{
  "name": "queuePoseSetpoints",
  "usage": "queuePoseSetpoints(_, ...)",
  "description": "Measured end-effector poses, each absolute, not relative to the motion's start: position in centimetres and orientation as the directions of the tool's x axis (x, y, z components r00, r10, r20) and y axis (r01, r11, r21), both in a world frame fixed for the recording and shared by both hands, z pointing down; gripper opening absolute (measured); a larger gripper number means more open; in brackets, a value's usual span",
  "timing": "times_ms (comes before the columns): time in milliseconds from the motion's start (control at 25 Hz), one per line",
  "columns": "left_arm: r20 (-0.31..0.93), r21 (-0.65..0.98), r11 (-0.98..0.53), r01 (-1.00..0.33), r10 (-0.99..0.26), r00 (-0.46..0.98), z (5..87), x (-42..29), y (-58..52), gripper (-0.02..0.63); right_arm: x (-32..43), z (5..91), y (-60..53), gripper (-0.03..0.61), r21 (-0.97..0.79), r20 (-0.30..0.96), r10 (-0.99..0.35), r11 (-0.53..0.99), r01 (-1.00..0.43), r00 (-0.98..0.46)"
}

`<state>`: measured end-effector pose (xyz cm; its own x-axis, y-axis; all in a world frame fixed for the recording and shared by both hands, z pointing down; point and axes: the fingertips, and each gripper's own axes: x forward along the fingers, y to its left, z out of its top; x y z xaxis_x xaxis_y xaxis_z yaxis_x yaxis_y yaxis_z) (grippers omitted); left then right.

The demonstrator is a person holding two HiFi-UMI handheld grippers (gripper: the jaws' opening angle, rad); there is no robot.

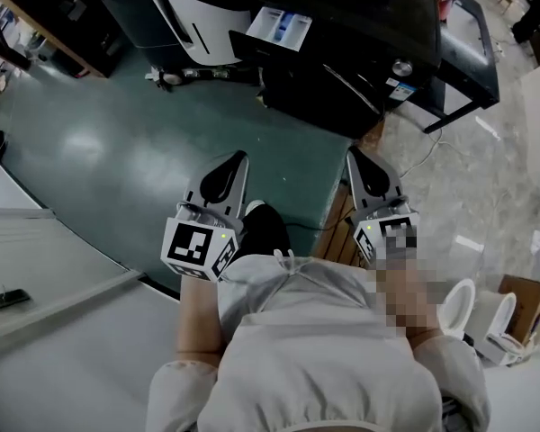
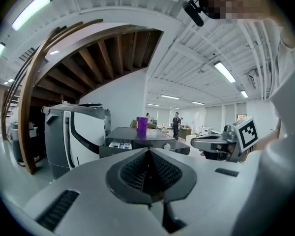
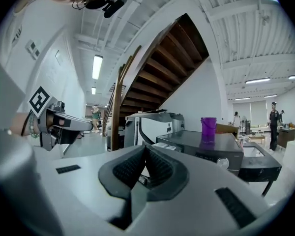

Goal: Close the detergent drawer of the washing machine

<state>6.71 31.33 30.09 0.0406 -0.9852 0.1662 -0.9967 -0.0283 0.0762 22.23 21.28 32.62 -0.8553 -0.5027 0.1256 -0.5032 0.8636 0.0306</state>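
The dark washing machine (image 1: 342, 52) stands across the green floor, with its white detergent drawer (image 1: 279, 27) pulled out toward me. The drawer (image 2: 119, 145) also shows in the left gripper view, and again, as the drawer (image 3: 163, 145), in the right gripper view. A purple cup (image 3: 208, 127) sits on the machine's top. My left gripper (image 1: 238, 162) and right gripper (image 1: 356, 158) are held side by side close to my body, well short of the machine. Both have their jaws pressed together with nothing between them.
A white and grey machine (image 1: 198, 12) stands left of the washer, under a wooden staircase (image 3: 152, 68). A black metal frame (image 1: 468, 57) sits at the washer's right. White bowls (image 1: 486, 318) lie on the floor at right, and a pale ramp (image 1: 54, 268) at left.
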Motion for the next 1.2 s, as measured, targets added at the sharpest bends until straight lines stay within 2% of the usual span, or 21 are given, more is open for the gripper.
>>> queuePoseSetpoints(240,0.175,0.053,-0.132,-0.99,-0.975,0.14,27.0,-3.6,25.2,0.018,13.0,29.1,16.8,0.005,0.057,0.113,-0.609,0.793,-0.607,-0.785)
queuePoseSetpoints(440,0.213,0.026,-0.19,-0.981,-0.958,0.191,24.7,-9.1,21.2,0.018,9.4,25.1,14.6,0.005,0.095,0.099,-0.665,0.747,-0.658,-0.74)
queuePoseSetpoints(680,0.25,0.068,-0.228,-0.971,-0.938,0.238,25.3,-11.3,18.0,0.018,7.8,25.1,12.2,0.005,0.077,0.163,-0.686,0.725,-0.684,-0.709)
queuePoseSetpoints(1200,0.343,0.157,-0.311,-0.937,-0.873,0.347,34.1,-9.6,8.3,0.018,6.6,31.6,1.8,0.005,0.045,0.232,-0.695,0.706,-0.707,-0.68)
